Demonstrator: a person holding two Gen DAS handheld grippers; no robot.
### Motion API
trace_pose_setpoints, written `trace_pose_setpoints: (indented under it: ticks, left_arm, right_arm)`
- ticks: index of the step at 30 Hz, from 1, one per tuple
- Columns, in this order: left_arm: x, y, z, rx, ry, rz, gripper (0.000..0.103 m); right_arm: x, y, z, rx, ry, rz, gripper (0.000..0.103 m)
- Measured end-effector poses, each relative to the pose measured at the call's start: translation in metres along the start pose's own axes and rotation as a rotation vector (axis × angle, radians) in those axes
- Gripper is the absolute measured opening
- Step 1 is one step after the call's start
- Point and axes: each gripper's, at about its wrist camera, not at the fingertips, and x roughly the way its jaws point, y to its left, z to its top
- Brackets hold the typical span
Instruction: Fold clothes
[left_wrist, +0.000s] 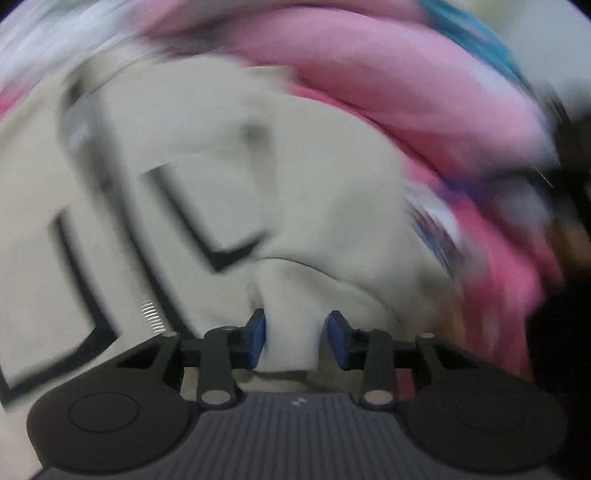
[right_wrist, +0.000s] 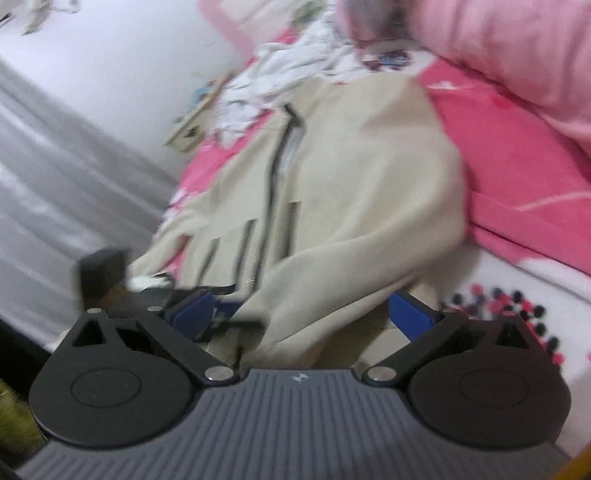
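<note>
One beige jacket (right_wrist: 332, 177), perhaps one pink pillow (right_wrist: 498, 48)

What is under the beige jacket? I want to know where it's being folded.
The beige jacket lies on a pink bedsheet, which shows around it, beside a pink pillow and white clothes. Whatever lies directly beneath the jacket is covered.

Motion smears my left view: the cream garment (left_wrist: 229, 177) and its black lines run soft, and whether my left tool (left_wrist: 295, 341) pinches the fold is unclear (pink bedding (left_wrist: 388, 74) equally streaked).
</note>
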Motion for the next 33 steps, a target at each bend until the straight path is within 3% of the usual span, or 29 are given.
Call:
trace_pose_setpoints:
  ticks: [2, 4, 6, 9, 11, 13, 15, 17, 21, 24, 26, 28, 33]
  left_arm:
    - [-0.008, -0.020, -0.003, 0.156, 0.017, -0.022, 0.041]
    - [-0.020, -0.020, -0.001, 0.182, 0.012, -0.057, 0.042]
    - [-0.031, -0.007, 0.009, 0.127, 0.002, -0.113, 0.044]
    - [-0.037, 0.025, 0.027, -0.058, -0.072, -0.147, 0.049]
    - [-0.024, 0.042, 0.041, -0.175, -0.078, -0.123, 0.050]
    - [-0.001, 0.051, 0.053, -0.230, -0.041, -0.072, 0.050]
    - [0.025, 0.054, 0.059, -0.244, 0.023, -0.048, 0.049]
    - [0.047, 0.055, 0.061, -0.253, 0.073, -0.059, 0.047]
    - [0.068, 0.056, 0.062, -0.285, 0.074, -0.103, 0.047]
    - [0.071, 0.051, 0.058, -0.301, 0.065, -0.096, 0.034]
    - [0.064, 0.049, 0.055, -0.315, 0.046, -0.085, 0.005]
    - [0.055, 0.050, 0.054, -0.352, 0.018, -0.082, 0.004]
    - [0.000, 0.064, 0.073, -0.476, -0.152, -0.147, 0.003]
  right_arm:
    - [0.001, -0.014, -0.001, 0.041, -0.005, -0.022, 0.099]
    - [0.007, -0.026, -0.002, 0.081, 0.012, -0.018, 0.088]
    - [0.015, -0.036, -0.002, 0.112, 0.035, -0.024, 0.077]
    - [0.026, -0.044, -0.002, 0.145, 0.070, -0.051, 0.060]
    - [0.030, -0.046, -0.004, 0.132, 0.102, -0.073, 0.047]
    - [0.035, -0.047, -0.009, 0.095, 0.154, -0.112, 0.033]
    - [0.038, -0.049, -0.015, 0.083, 0.194, -0.132, 0.027]
    - [0.036, -0.051, -0.017, 0.101, 0.193, -0.104, 0.028]
    - [0.032, -0.059, -0.016, 0.184, 0.156, -0.015, 0.029]
    - [0.039, -0.064, -0.015, 0.205, 0.159, -0.016, 0.029]
    - [0.039, -0.061, -0.013, 0.192, 0.151, -0.015, 0.018]
    - [0.032, -0.053, -0.009, 0.140, 0.126, -0.015, 0.008]
    - [0.003, -0.011, 0.017, -0.038, 0.025, 0.028, 0.005]
